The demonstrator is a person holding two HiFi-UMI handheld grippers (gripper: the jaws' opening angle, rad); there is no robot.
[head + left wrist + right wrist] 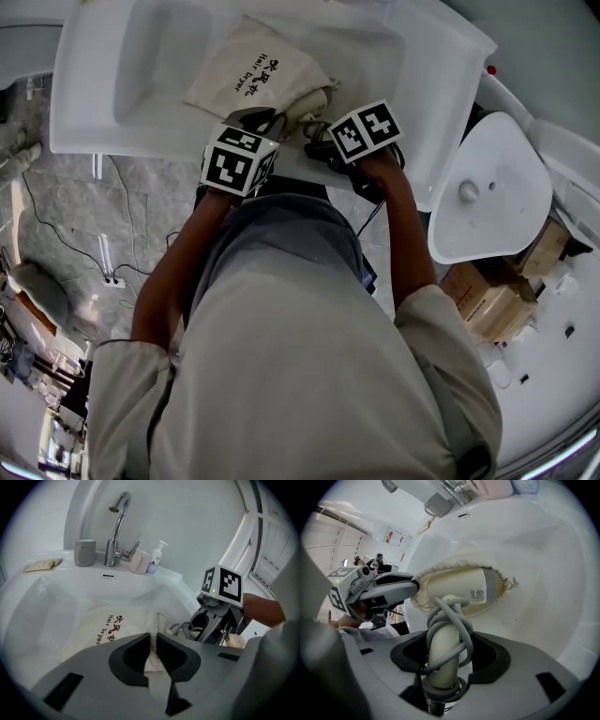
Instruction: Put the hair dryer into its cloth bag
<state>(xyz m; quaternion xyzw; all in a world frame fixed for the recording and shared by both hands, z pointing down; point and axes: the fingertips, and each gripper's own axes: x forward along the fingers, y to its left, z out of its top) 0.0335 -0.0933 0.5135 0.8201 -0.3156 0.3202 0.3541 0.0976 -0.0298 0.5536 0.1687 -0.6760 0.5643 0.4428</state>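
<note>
The cream cloth bag [255, 77], printed "Hair dryer", lies in the white sink basin [141, 56]. My left gripper [153, 641] is shut on the rim of the cloth bag [110, 629] and holds its mouth up. My right gripper [445, 656] is shut on the handle of the cream hair dryer [461, 588], which has its grey cord [451, 620] wound round the handle. The dryer's head sits inside the bag's gathered mouth [440, 569]. In the head view both marker cubes hover over the basin's near edge, left gripper [255, 124] beside right gripper [323, 142].
At the sink's back stand a chrome faucet [117, 527], a grey cup [85, 552], a pink cup [139, 562] and a pump bottle [157, 557]. A white toilet [487, 187] and cardboard boxes [497, 295] are to the right. Cables [103, 253] lie on the floor.
</note>
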